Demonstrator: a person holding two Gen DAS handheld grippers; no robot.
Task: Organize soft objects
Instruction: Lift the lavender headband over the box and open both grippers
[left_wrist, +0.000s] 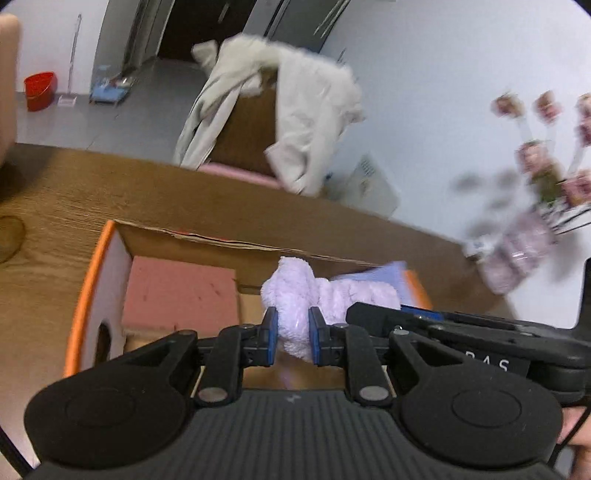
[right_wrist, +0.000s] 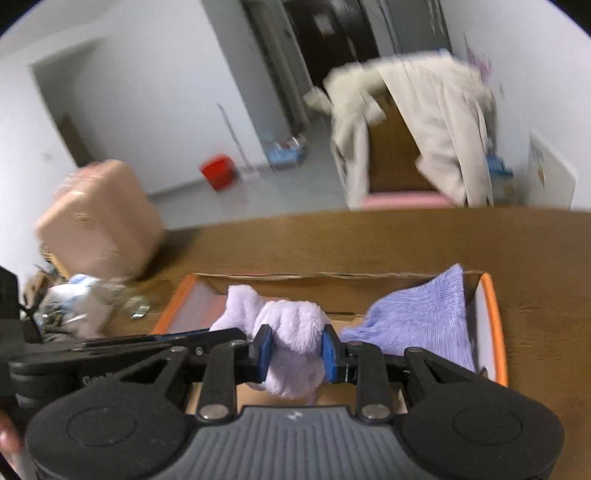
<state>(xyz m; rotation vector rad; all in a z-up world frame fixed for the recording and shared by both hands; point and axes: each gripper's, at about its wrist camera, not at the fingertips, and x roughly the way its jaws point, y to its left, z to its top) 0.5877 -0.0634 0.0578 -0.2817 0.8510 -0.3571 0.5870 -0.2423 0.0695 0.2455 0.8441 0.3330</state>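
A fluffy lilac towel (left_wrist: 295, 295) hangs bunched between both grippers above an open cardboard box with an orange rim (left_wrist: 85, 291). My left gripper (left_wrist: 292, 334) is shut on one end of it. My right gripper (right_wrist: 297, 350) is shut on the other end (right_wrist: 291, 332). A pink folded cloth (left_wrist: 181, 291) lies in the box's left part. A blue-violet cloth (right_wrist: 421, 317) lies in its right part, draped up the wall. The box rim also shows in the right wrist view (right_wrist: 495, 314).
The box stands on a wooden table (left_wrist: 74, 192). A vase of flowers (left_wrist: 517, 251) stands at the table's right end. A pink suitcase (right_wrist: 99, 218) and clutter sit at its left. A chair draped with a white coat (left_wrist: 288, 110) stands behind the table.
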